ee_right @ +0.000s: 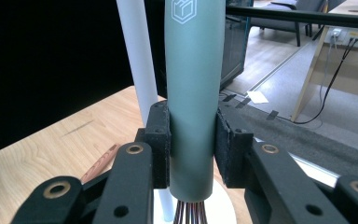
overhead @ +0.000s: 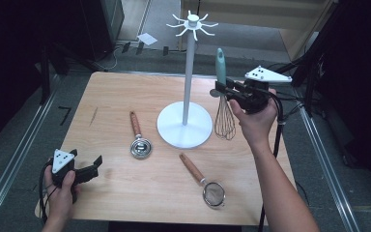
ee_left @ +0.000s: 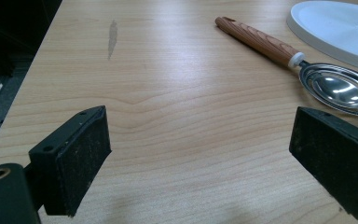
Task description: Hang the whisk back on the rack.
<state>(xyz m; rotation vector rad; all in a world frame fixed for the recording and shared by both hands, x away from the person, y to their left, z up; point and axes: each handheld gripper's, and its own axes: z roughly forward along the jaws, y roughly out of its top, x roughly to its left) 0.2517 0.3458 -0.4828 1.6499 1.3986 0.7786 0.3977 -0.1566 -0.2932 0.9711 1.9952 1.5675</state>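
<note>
While your right tool [overhead: 224, 89] clamps the teal handle of the whisk [overhead: 223, 96], the whisk hangs upright just to the right of the white hook stand [overhead: 187, 82], its wire loops clear of the surface [overhead: 125, 193] beside the stand's round base. In the right gripper view, both pads press against the handle's sides near its lower end, with the wires showing just beneath and the stand's pole right behind it. The handle's top reaches about halfway up the pole, below the stand's ring of hooks.

Your left tool [overhead: 92, 164] rests far to the left of the stand, near the surface's front left corner, its jaws spread wide with nothing between them; in the left gripper view only bare wood lies between the pads.

A wooden-handled measuring spoon [overhead: 138, 137] lies just left of the stand's base, and a small wooden-handled strainer [overhead: 205, 182] lies in front of it.
</note>
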